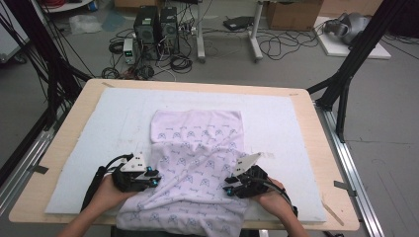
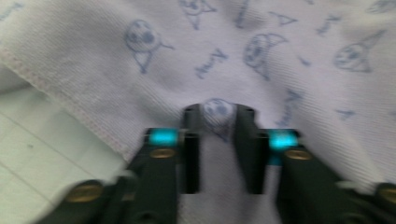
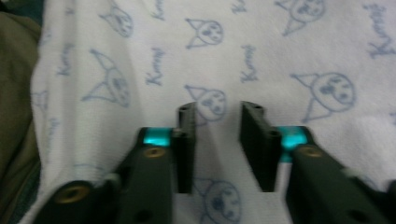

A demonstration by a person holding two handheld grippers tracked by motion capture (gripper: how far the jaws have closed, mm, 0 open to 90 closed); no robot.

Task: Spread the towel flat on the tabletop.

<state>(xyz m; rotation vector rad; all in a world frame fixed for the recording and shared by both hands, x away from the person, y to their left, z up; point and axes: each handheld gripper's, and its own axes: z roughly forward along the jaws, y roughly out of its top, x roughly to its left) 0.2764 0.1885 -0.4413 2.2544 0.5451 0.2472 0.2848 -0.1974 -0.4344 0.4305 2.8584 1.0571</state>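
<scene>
High view is showing a white cloth with a blue cartoon print [image 1: 195, 163] lying on a pale foam mat [image 1: 99, 128] that is covering a wooden table [image 1: 316, 163]. The cloth's far end is lying flat at the middle of the mat; its near end is hanging over the table's near edge, between the person's forearms.

The left gripper [image 1: 154, 181] is sitting at the cloth's left edge and the left hand [image 1: 106, 195] is holding it from behind. The right gripper [image 1: 228, 189] is sitting at the cloth's right edge, with the right hand [image 1: 272, 197] behind it.

Left gripper view is showing the left gripper [image 2: 217, 114] with its jaws standing narrowly apart. A raised bit of the printed cloth [image 2: 261, 51] is sitting between the tips; I cannot tell whether the pads are pressing on it. The stitched hem is running diagonally at left, with the mat [image 2: 37, 154] beyond it.

Right gripper view is showing the right gripper [image 3: 218, 109] with its jaws standing narrowly apart above flat cloth [image 3: 261, 60]; nothing is being pinched between them. A dark olive fabric [image 3: 16, 93] is lying along the left edge.
</scene>
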